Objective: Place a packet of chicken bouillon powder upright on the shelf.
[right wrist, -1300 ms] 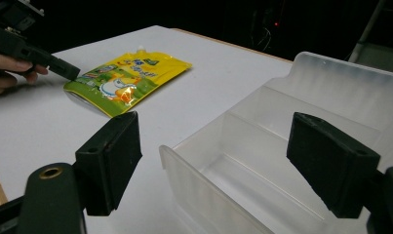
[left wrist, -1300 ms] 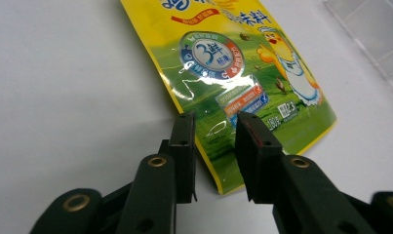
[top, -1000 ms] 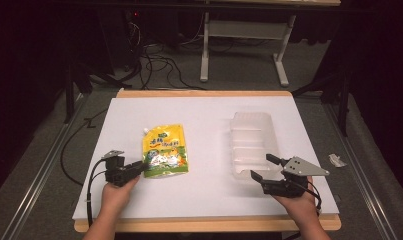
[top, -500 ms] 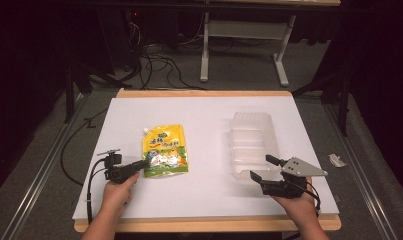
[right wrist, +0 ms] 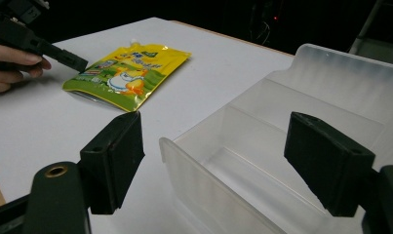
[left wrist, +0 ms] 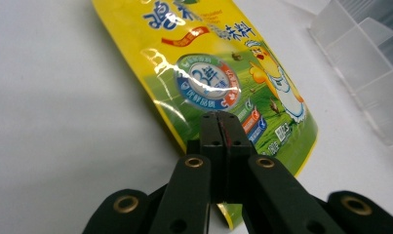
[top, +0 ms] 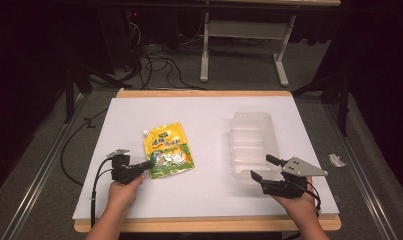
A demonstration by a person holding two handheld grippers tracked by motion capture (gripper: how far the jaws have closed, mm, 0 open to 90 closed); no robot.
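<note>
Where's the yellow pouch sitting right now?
In the high view the yellow pouch lies flat on the white table, left of centre, with the clear bin to its right. The left tool is shut on its near corner.

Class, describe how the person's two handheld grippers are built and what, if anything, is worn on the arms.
Both grippers, left gripper and right gripper, are black with two blocky jaws and brass-coloured pivot rivets. A black cable trails from each. The right carries a grey three-cornered plate. Forearms are bare, no sleeves or gloves.
</note>
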